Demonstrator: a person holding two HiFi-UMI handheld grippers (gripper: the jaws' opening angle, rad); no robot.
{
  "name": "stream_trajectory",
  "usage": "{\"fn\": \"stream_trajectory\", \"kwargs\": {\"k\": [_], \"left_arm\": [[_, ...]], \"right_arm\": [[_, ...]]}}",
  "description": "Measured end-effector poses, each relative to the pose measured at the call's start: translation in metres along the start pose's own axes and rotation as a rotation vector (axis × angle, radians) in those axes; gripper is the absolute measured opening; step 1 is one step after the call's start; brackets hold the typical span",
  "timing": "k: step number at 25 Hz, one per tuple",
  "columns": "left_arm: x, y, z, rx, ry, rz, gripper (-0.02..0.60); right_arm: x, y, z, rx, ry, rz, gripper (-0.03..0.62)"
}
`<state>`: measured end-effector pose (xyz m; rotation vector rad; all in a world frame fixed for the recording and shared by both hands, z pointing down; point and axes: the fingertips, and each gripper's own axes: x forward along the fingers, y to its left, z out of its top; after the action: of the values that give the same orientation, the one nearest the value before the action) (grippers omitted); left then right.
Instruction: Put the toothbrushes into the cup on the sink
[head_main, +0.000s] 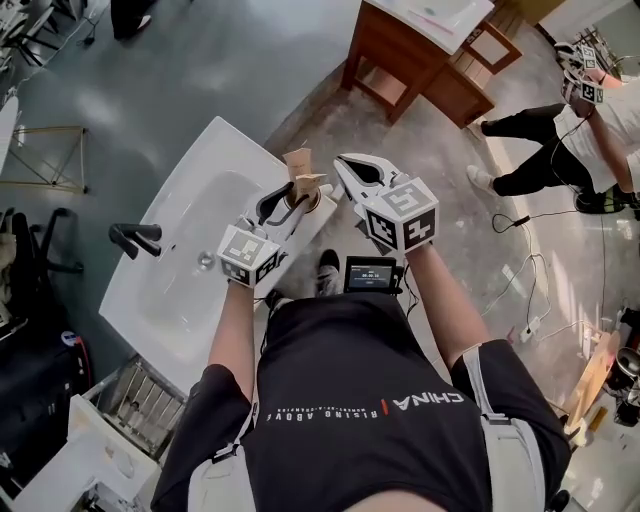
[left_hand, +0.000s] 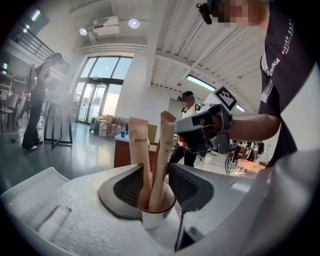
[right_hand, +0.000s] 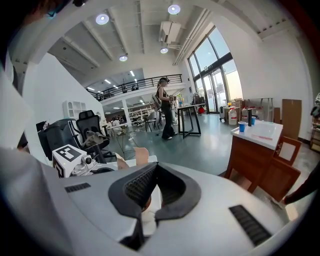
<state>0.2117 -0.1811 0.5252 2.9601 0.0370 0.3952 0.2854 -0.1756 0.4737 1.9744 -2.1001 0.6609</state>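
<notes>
The person's bare left forearm (head_main: 232, 330) reaches forward from a black short sleeve and carries the white, two-jaw left tool (head_main: 288, 198). Its black ribbed jaws stand apart, with two brown paper-wrapped toothbrushes (left_hand: 139, 150) upright between them and not clamped. The bare right forearm (head_main: 440, 300) stretches out beside it, holding the matching white right tool (head_main: 343, 162) a little further ahead and near the left one, tilted slightly down, its jaw tips closed together on nothing.
</notes>
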Motion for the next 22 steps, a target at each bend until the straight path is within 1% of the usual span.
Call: {"fn": "stream_trajectory", "kwargs": {"k": [3, 6, 8, 11, 14, 17, 20, 21, 22], "left_arm": [[-0.006, 0.000, -0.002, -0.002, 0.032, -0.010, 0.152], [-0.013, 0.000, -0.001, -0.011, 0.064, -0.032, 0.205], [-0.020, 0.001, 0.002, -0.006, 0.069, -0.041, 0.224], [-0.035, 0.006, 0.012, -0.032, 0.037, -0.035, 0.232], [-0.051, 0.011, 0.026, -0.057, -0.013, -0.008, 0.232], [-0.070, 0.016, 0.036, -0.073, -0.057, 0.037, 0.232], [-0.090, 0.020, 0.042, -0.069, -0.100, 0.092, 0.224], [-0.097, 0.021, 0.043, -0.065, -0.115, 0.114, 0.204], [-0.105, 0.023, 0.045, -0.064, -0.130, 0.138, 0.157]], "right_arm": [[-0.003, 0.005, -0.002, 0.026, -0.010, -0.007, 0.009], [-0.009, 0.007, 0.001, 0.044, -0.028, -0.021, 0.009], [-0.013, 0.009, 0.005, 0.056, -0.046, -0.031, 0.009], [-0.020, 0.015, 0.012, 0.062, -0.079, -0.048, 0.009], [-0.033, 0.023, 0.020, 0.063, -0.113, -0.052, 0.009], [-0.050, 0.043, 0.026, 0.043, -0.131, -0.004, 0.009], [-0.059, 0.076, 0.029, 0.010, -0.139, 0.087, 0.009], [-0.059, 0.087, 0.030, 0.001, -0.140, 0.116, 0.009], [-0.056, 0.097, 0.031, -0.008, -0.137, 0.142, 0.009]]}}
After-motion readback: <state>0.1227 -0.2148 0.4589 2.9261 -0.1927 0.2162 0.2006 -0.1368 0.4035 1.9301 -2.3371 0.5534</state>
